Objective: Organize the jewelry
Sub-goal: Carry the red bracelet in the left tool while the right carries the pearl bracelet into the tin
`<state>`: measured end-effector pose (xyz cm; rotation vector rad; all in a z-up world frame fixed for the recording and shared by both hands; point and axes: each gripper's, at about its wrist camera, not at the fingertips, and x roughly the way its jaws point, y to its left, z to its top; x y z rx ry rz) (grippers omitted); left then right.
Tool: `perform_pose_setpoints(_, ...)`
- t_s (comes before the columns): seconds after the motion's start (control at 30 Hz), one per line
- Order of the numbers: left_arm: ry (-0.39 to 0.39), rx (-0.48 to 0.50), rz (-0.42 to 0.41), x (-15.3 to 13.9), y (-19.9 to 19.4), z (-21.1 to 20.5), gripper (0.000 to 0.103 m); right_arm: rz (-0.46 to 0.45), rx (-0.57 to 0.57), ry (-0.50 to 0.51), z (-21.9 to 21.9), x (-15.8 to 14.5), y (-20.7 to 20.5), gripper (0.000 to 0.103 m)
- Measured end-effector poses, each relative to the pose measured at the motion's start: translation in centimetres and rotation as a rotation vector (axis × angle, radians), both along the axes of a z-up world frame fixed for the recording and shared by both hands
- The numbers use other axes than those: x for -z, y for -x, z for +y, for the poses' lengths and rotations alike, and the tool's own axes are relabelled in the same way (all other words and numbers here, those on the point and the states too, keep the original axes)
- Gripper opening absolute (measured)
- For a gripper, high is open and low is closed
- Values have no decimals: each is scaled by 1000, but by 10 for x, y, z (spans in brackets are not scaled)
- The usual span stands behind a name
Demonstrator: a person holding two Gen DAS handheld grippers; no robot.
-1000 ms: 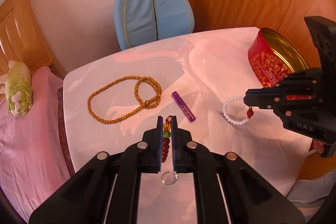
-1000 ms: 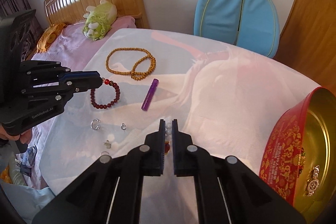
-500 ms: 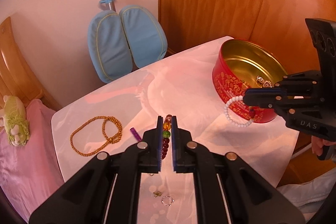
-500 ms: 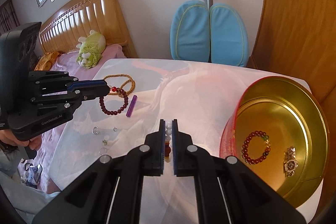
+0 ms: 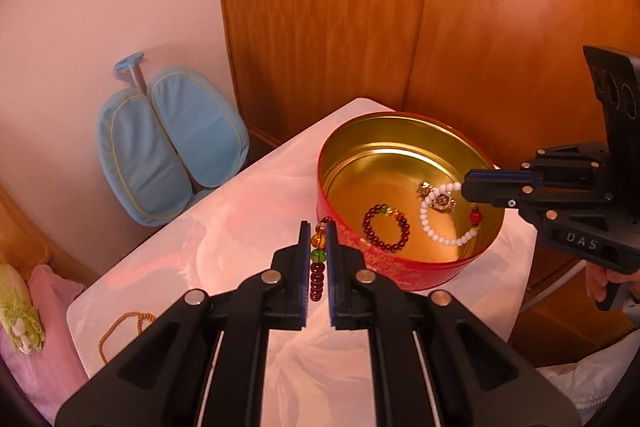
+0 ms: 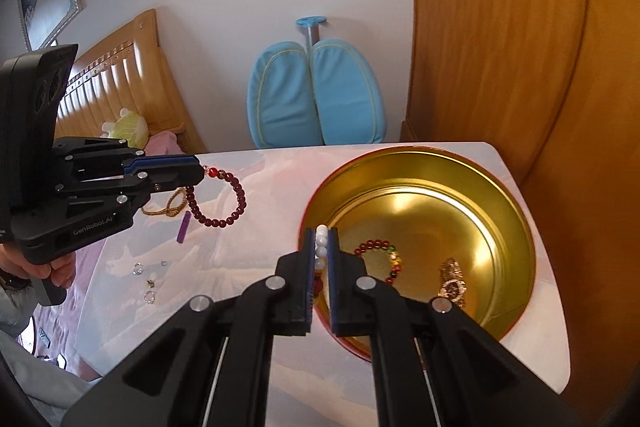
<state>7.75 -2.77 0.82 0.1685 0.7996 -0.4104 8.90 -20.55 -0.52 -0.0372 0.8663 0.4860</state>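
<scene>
Purple tube (image 6: 183, 227) beside wooden necklace (image 6: 170, 205)

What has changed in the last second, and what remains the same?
Both grippers rose from the table toward the red tin. The right gripper now hangs the white bracelet over it; the left gripper trails with the dark red bracelet. Both grips unchanged.

Counting now, per kind:
- Grippers showing: 2, left gripper (image 5: 318, 255) and right gripper (image 6: 321, 247)
- Bead bracelets showing: 3. Dark red bracelet (image 6: 218, 201) hanging from L, white bracelet (image 5: 444, 223) hanging from R, red-and-amber bracelet (image 5: 386, 233) lying in tin
- Tin (image 5: 400, 269): 1, red outside, gold inside
- Gold watch-like piece (image 6: 452, 283) sitting in tin: 1
- Wooden bead necklace (image 6: 172, 205): 1
- Purple tube (image 6: 183, 227): 1
- Small metal bits (image 6: 149, 277) lying on cloth: approx 4, too small to sort
</scene>
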Motion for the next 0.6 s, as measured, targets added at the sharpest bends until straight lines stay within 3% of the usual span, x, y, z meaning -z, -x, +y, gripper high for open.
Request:
perform_pose_setpoints(0.2, -9, 104, -23, -13, -18, -44, 7, -9, 79, 42, -40, 0, -12, 7)
perform_pose_setpoints(0.6, -21, 197, 82, 6, -62, -93, 7, 44, 129, 96, -80, 27, -45, 7)
